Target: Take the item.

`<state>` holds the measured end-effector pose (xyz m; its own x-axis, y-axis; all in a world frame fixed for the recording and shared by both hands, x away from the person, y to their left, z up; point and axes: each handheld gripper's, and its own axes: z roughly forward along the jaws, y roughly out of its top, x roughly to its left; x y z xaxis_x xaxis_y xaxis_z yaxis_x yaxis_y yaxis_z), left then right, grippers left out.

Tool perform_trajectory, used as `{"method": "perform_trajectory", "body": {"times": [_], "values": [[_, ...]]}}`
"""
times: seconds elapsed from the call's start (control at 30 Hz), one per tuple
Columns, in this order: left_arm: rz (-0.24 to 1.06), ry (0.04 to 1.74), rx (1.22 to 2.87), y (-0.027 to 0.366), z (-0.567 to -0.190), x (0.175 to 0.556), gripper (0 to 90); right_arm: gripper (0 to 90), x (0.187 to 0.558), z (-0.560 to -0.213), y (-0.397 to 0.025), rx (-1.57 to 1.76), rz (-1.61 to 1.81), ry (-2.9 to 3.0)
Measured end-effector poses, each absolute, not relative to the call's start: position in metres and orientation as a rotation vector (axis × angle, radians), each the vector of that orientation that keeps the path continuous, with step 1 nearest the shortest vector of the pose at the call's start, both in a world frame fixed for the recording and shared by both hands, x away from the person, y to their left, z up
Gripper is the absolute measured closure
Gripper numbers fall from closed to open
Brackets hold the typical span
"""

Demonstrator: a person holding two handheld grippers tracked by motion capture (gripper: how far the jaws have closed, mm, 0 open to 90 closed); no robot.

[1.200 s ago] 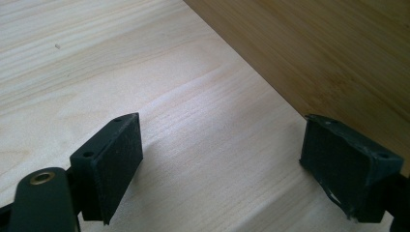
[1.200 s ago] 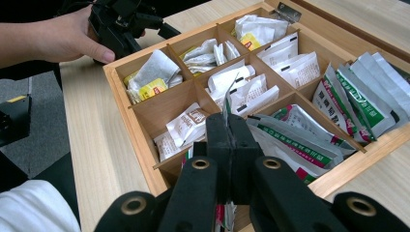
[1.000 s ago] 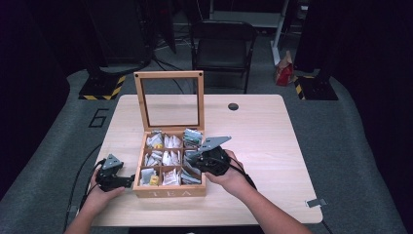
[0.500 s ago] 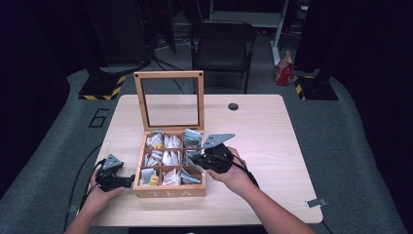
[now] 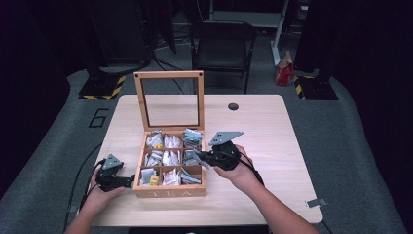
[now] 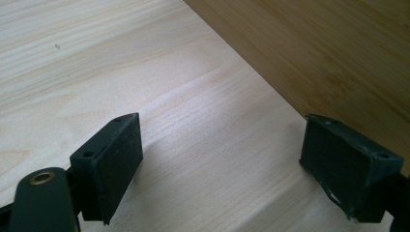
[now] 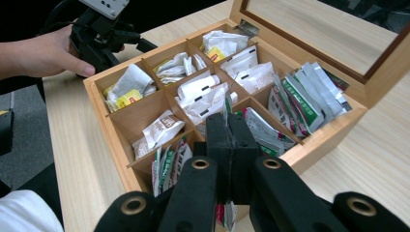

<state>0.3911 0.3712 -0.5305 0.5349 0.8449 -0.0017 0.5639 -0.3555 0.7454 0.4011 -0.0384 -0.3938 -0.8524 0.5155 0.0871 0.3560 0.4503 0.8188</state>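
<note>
Item: wooden tea box [image 5: 168, 191], lid [image 5: 169, 100] propped upright at the centre of the high view, nine compartments holding paper and foil sachets. Your right tool [image 5: 202, 158] sits at the right edge of the box in that view, jaws pressed together over the middle-right compartment; in the right gripper view the jaws meet flat at lower centre with the thin edge of a tea sachet [image 7: 226, 107] rising just above them and a bit of packet showing below, so you appear to have one sachet pinched by its edge, which suits lifting a flat packet out of a tight slot without disturbing its neighbours. Your left tool [image 5: 127, 181] rests low on the surface [image 5: 272, 126] at lower left of the high view, against the box's left side near its front corner; in the left gripper view [image 6: 222, 169] its jaws stand wide apart and hold nothing, one pad [image 6: 348, 159] right at the bamboo wall [image 6: 329, 43], the likely reason being to brace the box so it does not slide while the other hand pulls. Hard to make out: how much of the pinched sachet lies behind the jaws, its print, and whether it has cleared the dividers. Whether the left pad truly touches the wall cannot be told. The box front, lettered TEA, reads faintly. A small dark disc [image 5: 233, 106] lies on the surface behind the box, nature unclear.
</note>
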Motion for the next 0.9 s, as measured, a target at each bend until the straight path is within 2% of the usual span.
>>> {"method": "perform_trajectory", "body": {"times": [0.9], "values": [[0.511,1.133,2.070,0.372,-0.530,0.391,14.4,90.0,0.411,-0.391,-0.080,0.859,1.339,2.429]]}}
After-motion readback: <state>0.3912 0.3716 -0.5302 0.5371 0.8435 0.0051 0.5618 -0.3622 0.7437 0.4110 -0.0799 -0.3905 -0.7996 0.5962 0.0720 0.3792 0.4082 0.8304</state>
